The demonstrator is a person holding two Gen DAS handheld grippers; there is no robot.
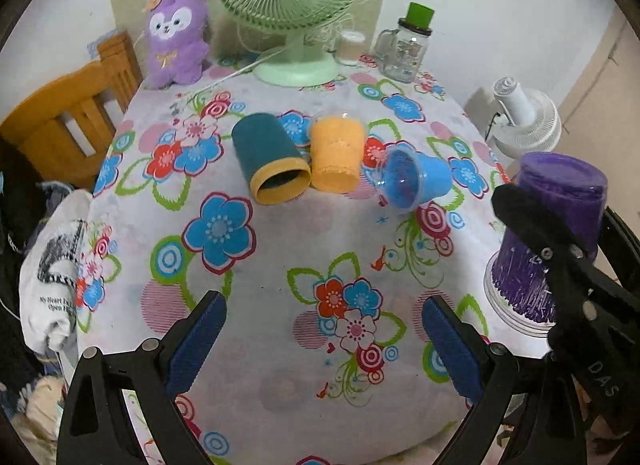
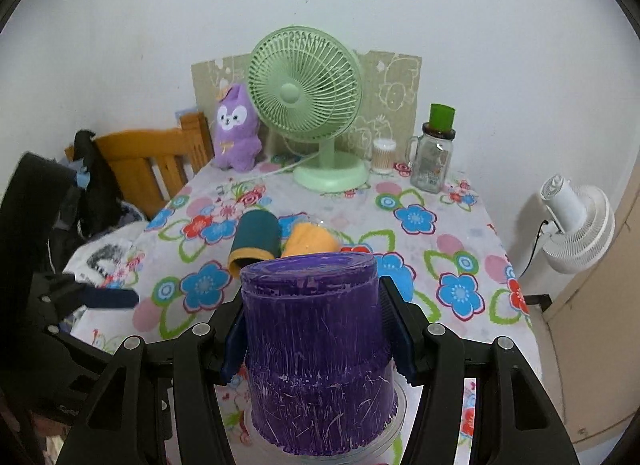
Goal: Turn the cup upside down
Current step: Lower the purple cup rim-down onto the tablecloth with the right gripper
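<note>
A purple cup (image 2: 316, 349) stands upside down, rim on the flowered tablecloth (image 1: 280, 249), at the near right edge. My right gripper (image 2: 316, 329) is shut on the purple cup, its blue pads against both sides; the cup also shows in the left wrist view (image 1: 548, 241). A teal cup (image 1: 270, 157), an orange cup (image 1: 336, 153) and a blue cup (image 1: 416, 181) lie on their sides mid-table. My left gripper (image 1: 322, 341) is open and empty over the near part of the table.
A green desk fan (image 1: 292, 9), a purple plush toy (image 1: 178, 33), a glass jar with green lid (image 1: 406, 45) and a small white container (image 1: 351, 47) stand at the back. A wooden chair (image 1: 68, 121) is left; a white fan (image 1: 524, 121) is right.
</note>
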